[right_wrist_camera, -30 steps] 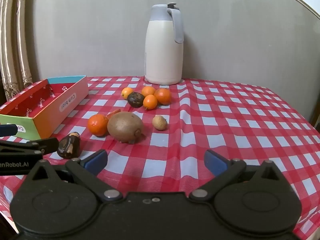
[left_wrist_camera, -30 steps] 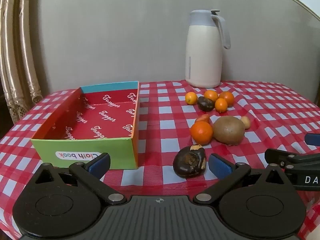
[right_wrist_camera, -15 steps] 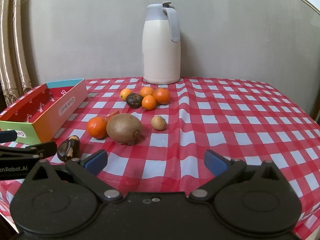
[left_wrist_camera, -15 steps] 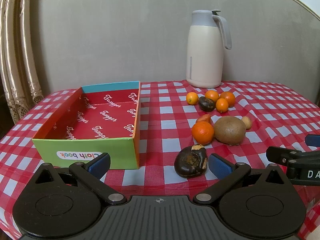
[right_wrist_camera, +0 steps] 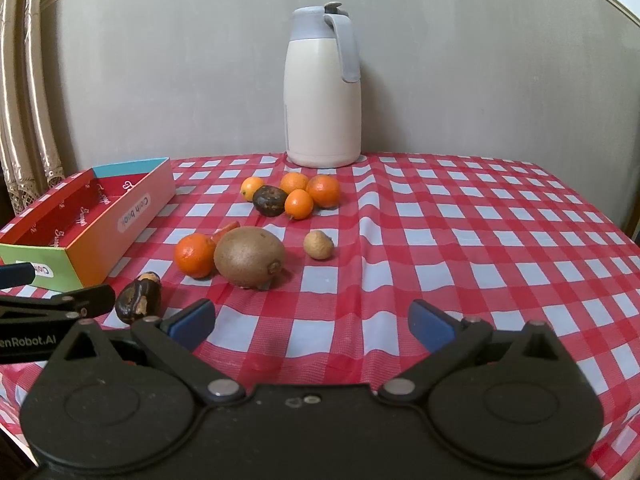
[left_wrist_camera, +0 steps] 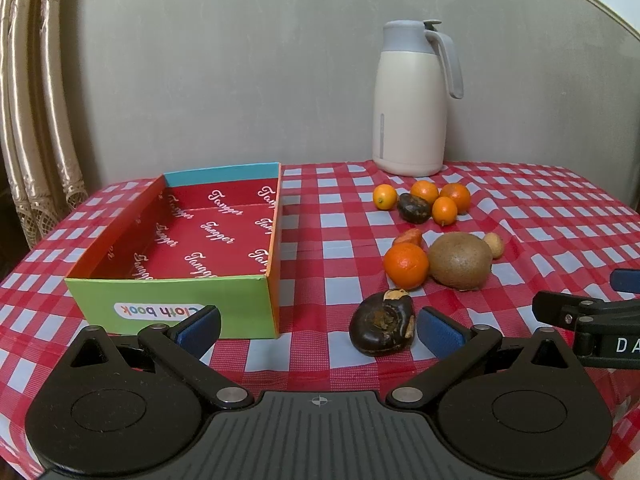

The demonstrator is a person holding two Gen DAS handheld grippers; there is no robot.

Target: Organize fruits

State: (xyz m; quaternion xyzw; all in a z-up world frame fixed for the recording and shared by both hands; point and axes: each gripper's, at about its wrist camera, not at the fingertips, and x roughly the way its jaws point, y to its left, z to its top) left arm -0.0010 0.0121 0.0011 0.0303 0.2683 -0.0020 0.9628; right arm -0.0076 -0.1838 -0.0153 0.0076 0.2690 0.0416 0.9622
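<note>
Grey wall, red-and-white checked tablecloth [left_wrist_camera: 540,208].

Left wrist view: your left gripper [left_wrist_camera: 318,328] has its fingers spread wide, nothing between the pads. The dark shrivelled fruit [left_wrist_camera: 382,330] sits just inside the right finger; the cardboard box [left_wrist_camera: 168,308] is ahead of the left finger. Tangerine [left_wrist_camera: 406,266] and kiwi [left_wrist_camera: 460,260] lie beyond the right finger.

Right wrist view: your right gripper [right_wrist_camera: 312,322] is also wide apart, over bare cloth. The kiwi is ahead, left of centre; a small cluster of fruit [right_wrist_camera: 294,196] sits farther on, before the thermos jug [right_wrist_camera: 322,88].
</note>
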